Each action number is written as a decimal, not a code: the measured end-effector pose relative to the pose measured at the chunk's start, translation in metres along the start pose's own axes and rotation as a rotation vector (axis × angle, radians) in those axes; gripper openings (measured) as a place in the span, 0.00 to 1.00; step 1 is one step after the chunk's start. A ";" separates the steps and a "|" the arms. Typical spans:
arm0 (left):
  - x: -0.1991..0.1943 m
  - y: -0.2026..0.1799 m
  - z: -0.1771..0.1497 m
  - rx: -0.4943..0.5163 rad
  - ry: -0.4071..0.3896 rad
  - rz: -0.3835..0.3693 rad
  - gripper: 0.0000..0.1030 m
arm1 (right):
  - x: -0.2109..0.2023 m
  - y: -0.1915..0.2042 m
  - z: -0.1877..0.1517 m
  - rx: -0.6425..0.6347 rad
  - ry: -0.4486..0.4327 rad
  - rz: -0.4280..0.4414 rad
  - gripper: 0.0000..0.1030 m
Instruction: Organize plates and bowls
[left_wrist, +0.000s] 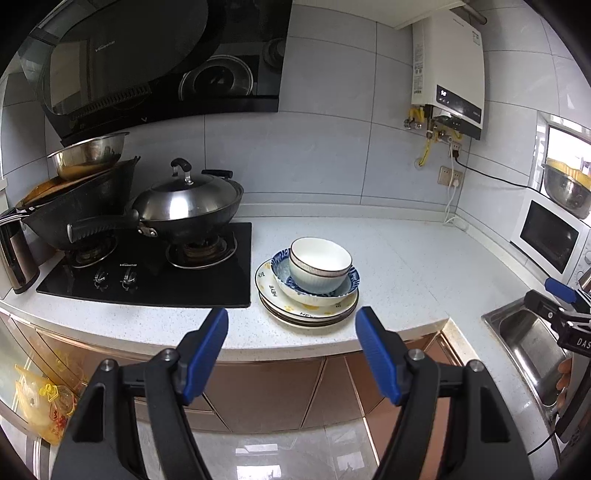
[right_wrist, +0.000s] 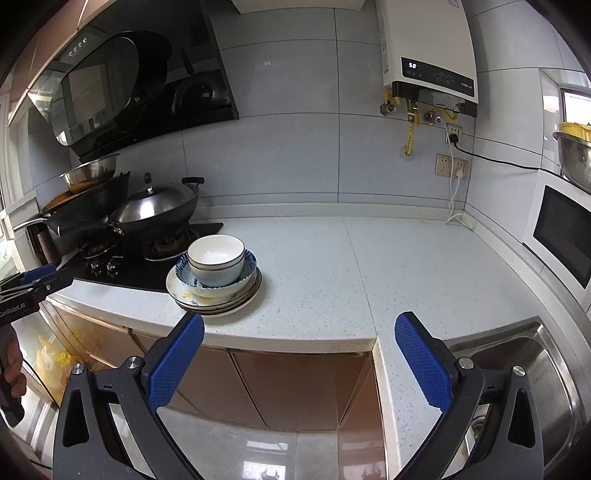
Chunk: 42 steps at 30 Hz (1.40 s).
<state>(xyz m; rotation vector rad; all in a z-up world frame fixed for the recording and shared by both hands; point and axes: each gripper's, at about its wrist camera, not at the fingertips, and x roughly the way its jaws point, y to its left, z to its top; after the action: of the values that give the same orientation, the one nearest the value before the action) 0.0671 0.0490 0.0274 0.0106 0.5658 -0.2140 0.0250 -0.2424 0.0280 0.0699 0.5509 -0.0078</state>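
White bowls (left_wrist: 320, 264) nested atop stacked plates (left_wrist: 306, 310) on the counter (left_wrist: 406, 258), both grippers' jaws spread wide, empty.

Stack of plates (left_wrist: 308, 314) on countertop (left_wrist: 388, 258), near its front edge, bowls (left_wrist: 319, 264) nested on top. Hob (left_wrist: 155, 273) touching close at the stack's 9 o'clock; lidded wok (left_wrist: 184, 206) on its near burner. Sink (left_wrist: 528, 343) at 3 o'clock, well apart. Microwave (left_wrist: 550, 240) at 2 o'clock, against the side wall.
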 end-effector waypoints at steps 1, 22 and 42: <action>-0.002 0.000 0.000 0.001 -0.003 -0.002 0.68 | 0.000 0.000 0.001 0.001 -0.007 0.006 0.99; -0.001 0.015 0.000 -0.065 0.032 0.048 0.69 | 0.011 0.026 0.005 -0.043 -0.024 0.103 0.99; 0.004 0.011 0.006 -0.053 0.031 0.006 0.69 | 0.005 0.028 0.004 -0.059 -0.013 0.075 0.99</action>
<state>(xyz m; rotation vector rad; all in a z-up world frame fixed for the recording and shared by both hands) 0.0763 0.0586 0.0298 -0.0357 0.6017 -0.1931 0.0325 -0.2143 0.0305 0.0330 0.5346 0.0813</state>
